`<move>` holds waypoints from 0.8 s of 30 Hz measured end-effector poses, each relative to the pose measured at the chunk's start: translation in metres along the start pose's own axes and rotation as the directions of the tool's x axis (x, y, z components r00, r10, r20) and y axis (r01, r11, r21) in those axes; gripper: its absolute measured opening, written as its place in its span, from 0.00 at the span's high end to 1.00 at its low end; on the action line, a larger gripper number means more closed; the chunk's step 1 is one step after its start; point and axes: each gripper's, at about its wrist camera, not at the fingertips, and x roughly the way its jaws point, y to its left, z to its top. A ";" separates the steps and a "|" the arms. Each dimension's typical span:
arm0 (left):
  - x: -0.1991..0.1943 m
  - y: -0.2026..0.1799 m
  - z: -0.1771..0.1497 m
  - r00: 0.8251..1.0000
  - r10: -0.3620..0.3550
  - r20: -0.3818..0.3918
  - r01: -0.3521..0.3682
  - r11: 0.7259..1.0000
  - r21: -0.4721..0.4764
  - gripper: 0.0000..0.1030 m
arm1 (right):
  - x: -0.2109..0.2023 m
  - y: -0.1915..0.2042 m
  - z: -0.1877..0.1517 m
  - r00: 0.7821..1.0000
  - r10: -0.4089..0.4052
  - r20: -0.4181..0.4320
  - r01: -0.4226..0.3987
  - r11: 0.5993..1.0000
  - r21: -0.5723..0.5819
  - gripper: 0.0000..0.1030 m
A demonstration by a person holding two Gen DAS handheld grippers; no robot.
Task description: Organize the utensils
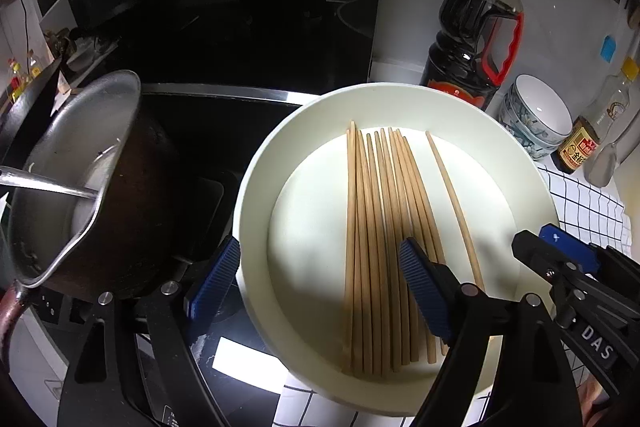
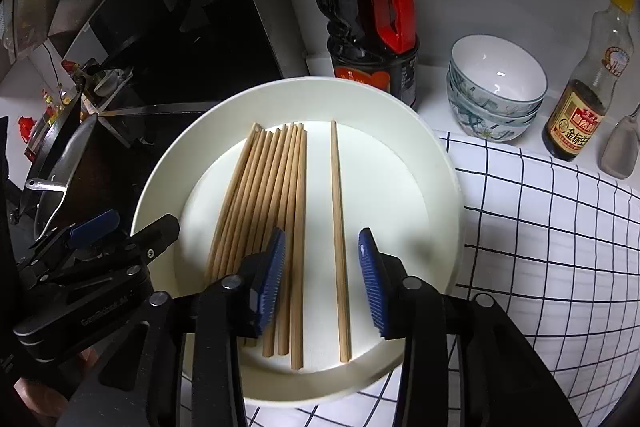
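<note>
Here the white plate serves as the landmark, resting on the table half over a checked cloth. Beyond its far rim stand a dark sauce bottle, stacked patterned bowls and a smaller bottle; off its left rim sits a metal pot on the dark stove.

Inside the plate lies a bundle of wooden chopsticks, fanned slightly, with one single chopstick lying apart on the bundle's right. All run lengthwise from near rim to far rim, roughly in line with both cameras' view.

The right tongs hang open over the plate's near side, the single chopstick passing between the two blue pads, though I cannot tell if either pad touches it. The left tongs are also open and holding nothing, straddling the plate's left rim, with one pad over the bundle.

As I judge it, the right tongs are the nearer to the stray stick: closing across its long axis should grip it, ready to join the bundle.
</note>
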 end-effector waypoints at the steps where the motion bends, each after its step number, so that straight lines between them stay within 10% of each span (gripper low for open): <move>1: -0.002 0.000 0.000 1.000 0.002 0.004 -0.002 1.000 0.001 0.22 | -0.002 0.001 -0.001 1.000 -0.001 0.002 0.001 1.000 -0.004 0.62; 24: -0.030 -0.002 -0.006 0.999 0.011 0.042 -0.011 1.000 -0.019 0.14 | -0.029 -0.006 -0.018 0.998 -0.052 -0.024 0.053 0.999 0.014 0.45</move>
